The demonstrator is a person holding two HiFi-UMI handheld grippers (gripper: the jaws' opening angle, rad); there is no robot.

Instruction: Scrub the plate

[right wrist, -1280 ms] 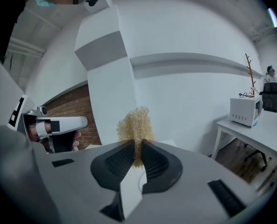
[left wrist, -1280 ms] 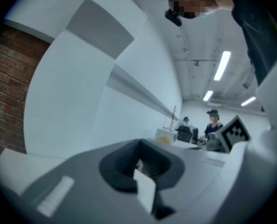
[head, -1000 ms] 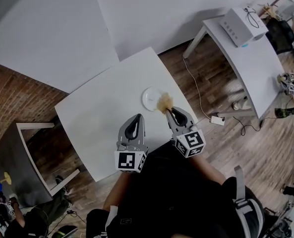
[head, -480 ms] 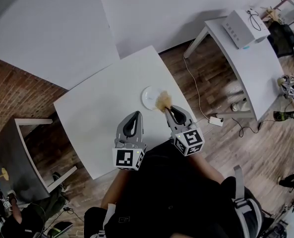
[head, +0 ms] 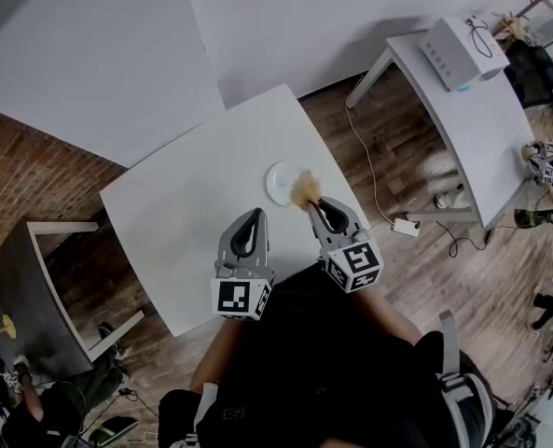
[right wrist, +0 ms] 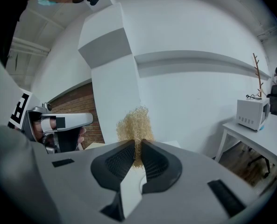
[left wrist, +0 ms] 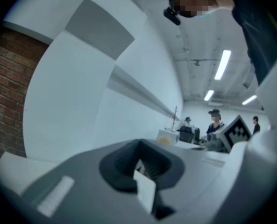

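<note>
A small white plate [head: 278, 182] lies near the right edge of the white table [head: 192, 213]. My right gripper [head: 315, 209] is shut on a tan fibrous scrubber [head: 303, 189], whose tuft hangs over the plate's near right rim. In the right gripper view the scrubber [right wrist: 134, 125] sticks up between the closed jaws of the right gripper [right wrist: 137, 146], and the plate is hidden there. My left gripper [head: 254, 217] hovers above the table to the left of the plate, shut and holding nothing. The left gripper view shows the left gripper [left wrist: 140, 158] pointing up at the wall.
A second white table [head: 472, 101] stands at the right with a white box-shaped appliance [head: 463, 47] on it. A cable and a power adapter [head: 407, 226] lie on the wooden floor between the tables. A grey shelf [head: 34, 297] stands at the left by the brick wall.
The right gripper with the scrubber has edged slightly toward the plate. The left gripper has barely moved.
</note>
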